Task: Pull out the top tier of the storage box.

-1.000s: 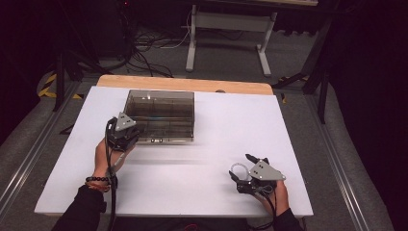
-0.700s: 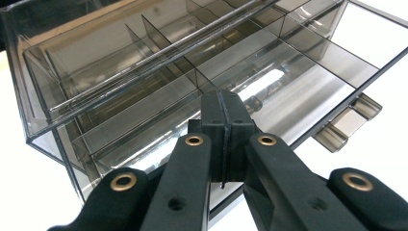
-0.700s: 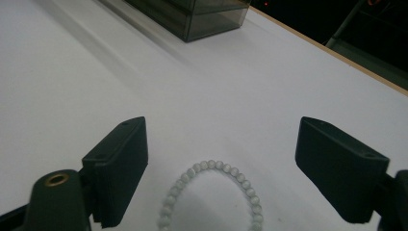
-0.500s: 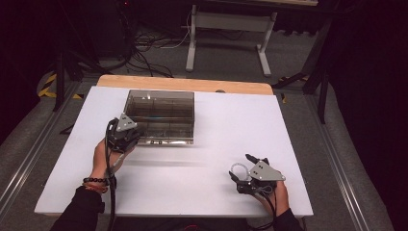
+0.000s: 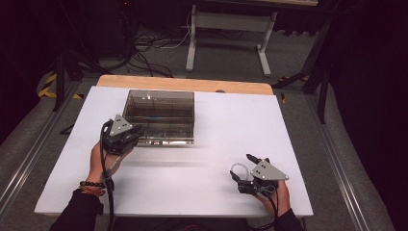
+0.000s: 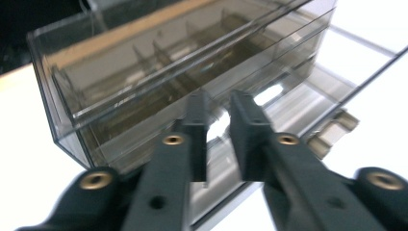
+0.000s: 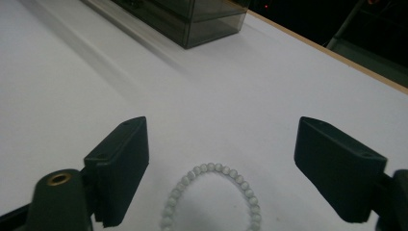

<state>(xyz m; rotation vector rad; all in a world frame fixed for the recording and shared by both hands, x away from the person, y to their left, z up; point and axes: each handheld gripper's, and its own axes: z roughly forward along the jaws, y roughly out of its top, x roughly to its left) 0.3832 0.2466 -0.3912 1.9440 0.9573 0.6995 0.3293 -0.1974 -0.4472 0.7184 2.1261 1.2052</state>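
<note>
**Left jaws at the organizer box, right jaws spread over a bead bracelet**

A smoky transparent organizer box (image 5: 161,115) with inner dividers is seen on the white worktop (image 5: 231,125), toward 11 o'clock of the worktop's middle in the high view. The left gripper (image 5: 126,137) is held at the box's near left corner, about 7 o'clock of the box. In the left gripper view the 2 black jaws are seen with a narrow gap between them, pointed at the lower front of the box (image 6: 159,82), where a shallow drawer-like tray (image 6: 308,110) stands out from the front. The left jaws have just been opening; nothing is seen pressed between them, though whether a thin edge lies in the gap cannot be told.

The right gripper (image 5: 250,171) is held near the worktop's edge at 5 o'clock, well apart from the box. Its jaws are spread wide. A bracelet of pale round beads (image 7: 211,202) is seen lying flat on the worktop between them, touched by neither jaw.
</note>
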